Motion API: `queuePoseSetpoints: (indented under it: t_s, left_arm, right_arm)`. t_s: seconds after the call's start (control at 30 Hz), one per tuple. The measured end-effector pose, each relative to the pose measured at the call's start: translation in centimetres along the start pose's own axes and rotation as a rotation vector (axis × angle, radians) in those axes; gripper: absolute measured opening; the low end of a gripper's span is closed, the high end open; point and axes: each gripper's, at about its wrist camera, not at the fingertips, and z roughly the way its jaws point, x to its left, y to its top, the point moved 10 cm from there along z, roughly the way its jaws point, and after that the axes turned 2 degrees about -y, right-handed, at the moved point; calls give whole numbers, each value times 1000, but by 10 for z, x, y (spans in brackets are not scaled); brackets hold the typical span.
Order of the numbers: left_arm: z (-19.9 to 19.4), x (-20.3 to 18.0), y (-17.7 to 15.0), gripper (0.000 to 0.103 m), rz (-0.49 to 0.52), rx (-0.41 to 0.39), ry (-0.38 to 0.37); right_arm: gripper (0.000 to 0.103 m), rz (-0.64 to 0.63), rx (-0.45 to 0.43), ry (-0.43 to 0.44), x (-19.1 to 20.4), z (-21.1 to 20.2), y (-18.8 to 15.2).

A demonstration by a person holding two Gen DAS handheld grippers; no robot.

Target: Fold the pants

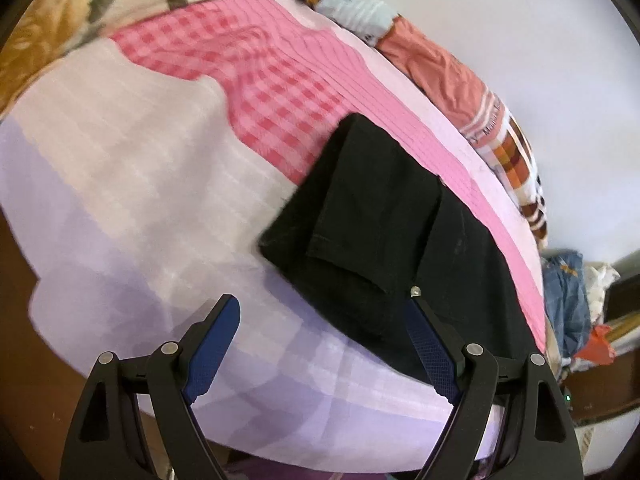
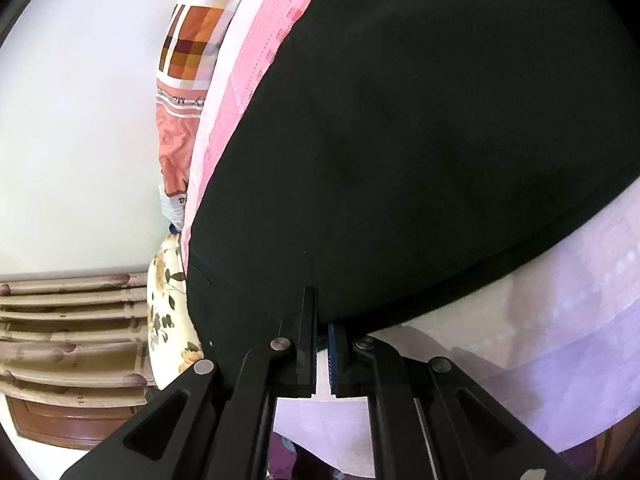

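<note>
Black pants [image 1: 372, 220] lie partly folded on a bed with a pink-checked and lilac sheet [image 1: 132, 184]; one layer is laid over another. My left gripper [image 1: 324, 300] hovers above the pants' near edge with its jaws wide apart and nothing between them; its right finger [image 1: 430, 344] is over the black cloth. In the right wrist view the black pants [image 2: 420, 140] fill most of the frame. My right gripper [image 2: 322, 312] is shut on the near edge of the pants, the cloth pinched between its pads.
Folded clothes [image 1: 448, 68] in orange, striped and checked fabrics line the bed's far side along a white wall. A floral pillow [image 2: 168, 312] and wooden headboard [image 2: 68, 320] sit at the bed's end. More clothes [image 1: 568, 300] pile beyond the bed.
</note>
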Motion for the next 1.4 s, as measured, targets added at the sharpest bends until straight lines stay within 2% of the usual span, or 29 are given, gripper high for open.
queuePoseSetpoints:
  t_s: [0.1,0.17,0.23,0.27,0.37,0.5,0.77,0.83,0.93,1.03,1.13,1.2,1.27,1.3,1.4]
  left_arm:
    - [16,-14,-5,85,51,58,-26]
    - [24,-19,-5,82,68,73,-9]
    - [28,-21,-2,67,64,64,-9]
    - [29,-20,-2,44,73,69,11]
    - [29,-23,-3,32,124,56,54]
    - [29,-27,1,25,139,28,70]
    - [10,-25,21,24,120,-36,93]
    - [15,-22,22,24,141,-33,125]
    - [24,-12,19,24,102,-4,141]
    - [18,-12,16,24,103,-16,152]
    - [21,-15,17,24,151,-20,189]
    - [28,-11,14,24,150,0,195]
    - [29,-10,14,24,159,-2,188]
    - [28,-11,15,26,169,-5,185]
    - [28,-10,14,31,166,-3,174]
  right_arm:
    - [7,2,4,10,-1,-1,-1]
    - [7,17,15,21,-3,0,-3]
    - [8,28,22,24,-5,1,-4]
    - [8,30,24,24,-6,1,-5]
    - [8,30,25,22,-5,1,-5]
    - [8,29,25,21,-4,1,-5]
    - [8,-24,39,47,12,-4,-11]
    - [8,-7,60,37,5,2,-13]
    - [7,56,93,44,-8,8,-15]
    - [7,13,83,27,-2,4,-16]
    - [7,14,95,27,-3,7,-16]
    - [7,60,113,61,-9,9,-16]
    - [12,130,124,133,-14,1,-14]
    - [14,155,100,156,-21,-12,-10]
    - [14,181,-28,125,-53,-57,11]
